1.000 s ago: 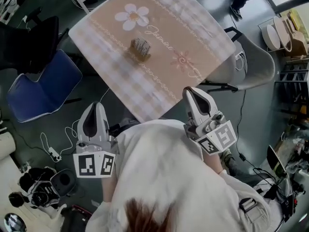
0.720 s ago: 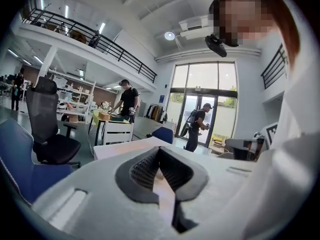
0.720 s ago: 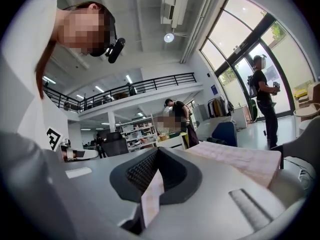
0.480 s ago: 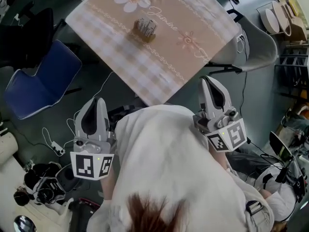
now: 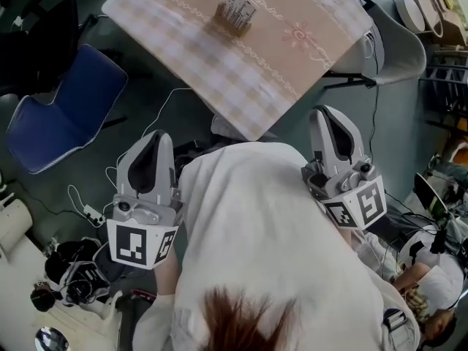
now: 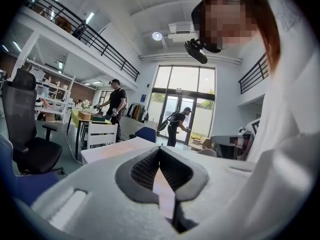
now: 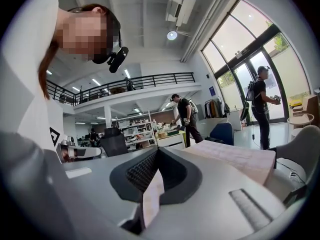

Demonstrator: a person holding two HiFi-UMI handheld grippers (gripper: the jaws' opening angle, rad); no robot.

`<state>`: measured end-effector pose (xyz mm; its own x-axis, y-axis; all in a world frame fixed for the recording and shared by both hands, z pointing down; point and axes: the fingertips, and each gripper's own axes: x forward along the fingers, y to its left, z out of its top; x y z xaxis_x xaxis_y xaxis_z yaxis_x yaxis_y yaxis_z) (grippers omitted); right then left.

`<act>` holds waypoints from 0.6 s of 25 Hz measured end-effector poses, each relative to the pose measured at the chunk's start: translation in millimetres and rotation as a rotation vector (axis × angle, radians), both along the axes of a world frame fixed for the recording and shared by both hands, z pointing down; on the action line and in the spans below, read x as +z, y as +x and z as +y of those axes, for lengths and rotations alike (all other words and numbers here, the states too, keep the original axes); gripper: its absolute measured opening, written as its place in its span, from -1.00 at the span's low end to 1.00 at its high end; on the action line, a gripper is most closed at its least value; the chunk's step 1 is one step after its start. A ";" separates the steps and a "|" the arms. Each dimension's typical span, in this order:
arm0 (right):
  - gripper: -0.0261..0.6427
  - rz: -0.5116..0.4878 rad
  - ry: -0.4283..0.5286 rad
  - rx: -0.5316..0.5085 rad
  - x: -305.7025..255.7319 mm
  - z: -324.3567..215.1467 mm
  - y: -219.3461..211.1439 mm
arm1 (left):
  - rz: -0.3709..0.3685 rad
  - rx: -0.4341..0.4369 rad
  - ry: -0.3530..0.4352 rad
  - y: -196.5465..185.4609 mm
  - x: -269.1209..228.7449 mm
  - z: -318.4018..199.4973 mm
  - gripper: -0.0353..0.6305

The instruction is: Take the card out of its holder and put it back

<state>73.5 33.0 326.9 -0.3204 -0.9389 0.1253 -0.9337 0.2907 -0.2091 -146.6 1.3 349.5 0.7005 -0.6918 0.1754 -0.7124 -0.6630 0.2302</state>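
Right hand-held gripper (image 7: 157, 153) jaws together, tips touching; checked table (image 7: 235, 159) beyond.

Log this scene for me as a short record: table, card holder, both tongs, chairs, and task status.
table: draped in a checked, flower-printed cloth
card holder: stands on the table, nothing touching it
left tongs: shut, empty, short of the table
right tongs: shut, empty, beside the table's near corner
chairs: blue chair left of the table, grey chair right
task status: not started
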 end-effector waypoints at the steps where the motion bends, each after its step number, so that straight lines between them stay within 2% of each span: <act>1: -0.93 0.002 -0.001 0.001 0.9 1.5 -4.0 | 0.004 0.010 0.004 -1.0 -0.4 0.6 -0.89; 15: -0.93 0.013 -0.016 -0.006 8.7 12.1 -35.0 | 0.035 0.080 0.024 -10.8 0.8 6.8 -0.89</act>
<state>38.5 45.1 335.6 -0.3247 -0.9346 0.1451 -0.9346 0.2934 -0.2013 -157.5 8.1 350.3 0.7593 -0.6368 0.1340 -0.6485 -0.7232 0.2376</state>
